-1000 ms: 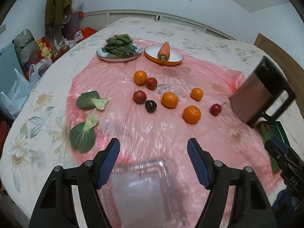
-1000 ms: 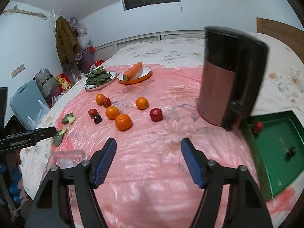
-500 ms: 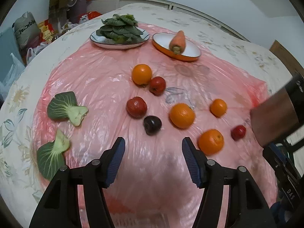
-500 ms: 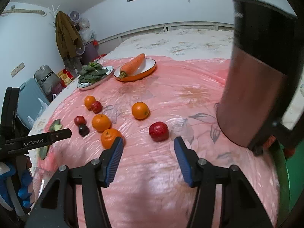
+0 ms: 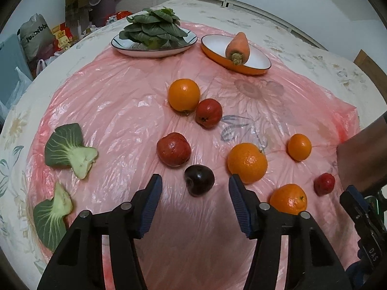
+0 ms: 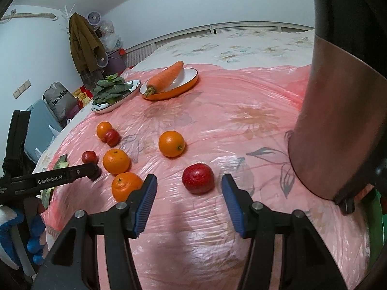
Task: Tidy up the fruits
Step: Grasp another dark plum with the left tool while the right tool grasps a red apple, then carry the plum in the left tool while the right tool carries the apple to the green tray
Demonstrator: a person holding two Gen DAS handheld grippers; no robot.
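Note:
Several oranges and small red fruits lie loose on a pink plastic sheet (image 5: 121, 91). In the left wrist view a dark plum (image 5: 199, 180) sits just ahead of and between the tips of my left gripper (image 5: 195, 181). Its jaws are closing and the pads are clear of the plum. An orange (image 5: 247, 162) lies right of it and a red fruit (image 5: 173, 152) behind it on the left. In the right wrist view my right gripper (image 6: 188, 183) stands open around a red fruit (image 6: 198, 178), with gaps on both sides. An orange (image 6: 125, 185) lies by its left finger.
At the back stand a plate (image 5: 135, 52) of greens and an orange dish (image 5: 241, 68) with a carrot (image 5: 237, 46). Two bok choy pieces (image 5: 67, 149) lie at the left. A tall copper-and-black appliance (image 6: 338, 120) stands at the right, with a green tray (image 6: 377, 207) behind it.
Both grippers have moved forward and down over the fruit, and both jaws have narrowed. The clear plastic box has dropped out of the left view. The plum and red fruit now lie between the tips.

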